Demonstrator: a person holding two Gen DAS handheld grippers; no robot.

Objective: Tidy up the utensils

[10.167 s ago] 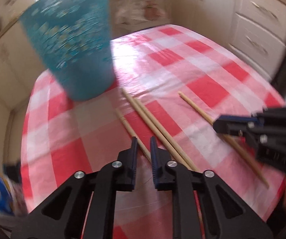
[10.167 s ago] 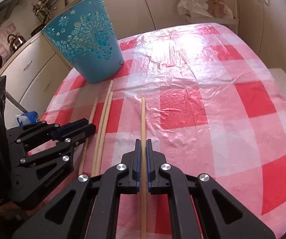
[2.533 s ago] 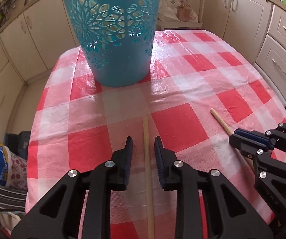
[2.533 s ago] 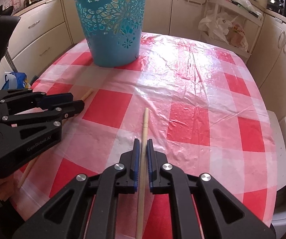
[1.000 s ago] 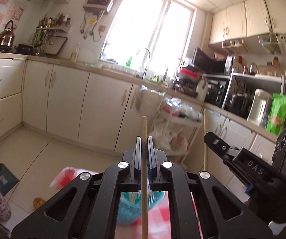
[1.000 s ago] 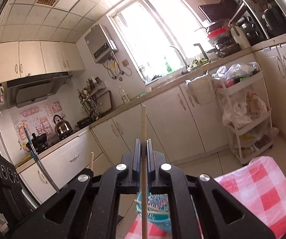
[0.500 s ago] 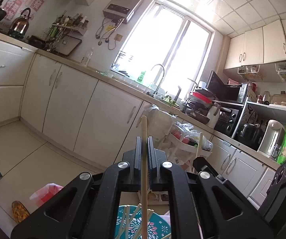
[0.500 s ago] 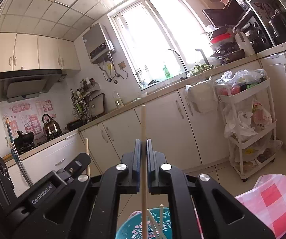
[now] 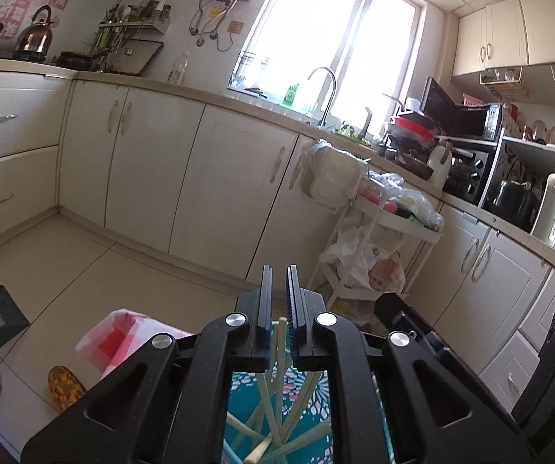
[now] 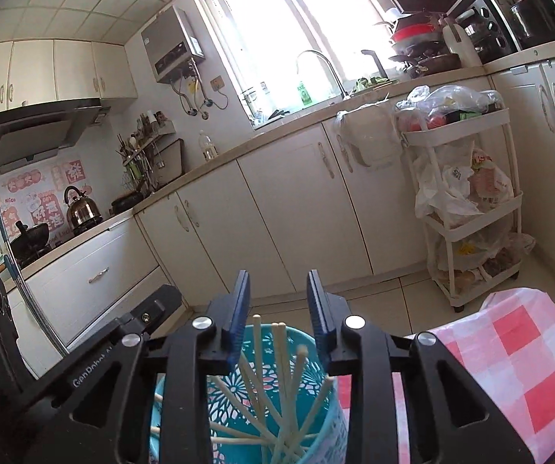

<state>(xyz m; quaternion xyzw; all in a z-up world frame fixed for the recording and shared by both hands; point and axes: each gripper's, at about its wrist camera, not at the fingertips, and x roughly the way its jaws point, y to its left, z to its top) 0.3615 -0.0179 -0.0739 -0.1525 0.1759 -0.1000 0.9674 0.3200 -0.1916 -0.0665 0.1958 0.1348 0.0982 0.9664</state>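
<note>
A turquoise cut-out basket [image 10: 316, 406] stands right below both grippers and holds several wooden chopsticks [image 10: 277, 379]. It also shows in the left wrist view [image 9: 300, 410] with chopsticks [image 9: 277, 367] leaning inside. My left gripper [image 9: 278, 290] is open a little and empty, held above the basket. My right gripper [image 10: 278, 297] is wide open and empty, above the basket's rim. The left gripper's body shows in the right wrist view at lower left.
The red and white checked table [image 10: 517, 367] lies at right below me. A white trolley [image 10: 467, 201] with bags stands by the cream cabinets [image 10: 277, 224]. The sink and window are at the back, a kettle [image 10: 80, 208] on the stove at left.
Both grippers have opened and let their chopsticks drop into the basket. Half a second ago each was shut on an upright chopstick.
</note>
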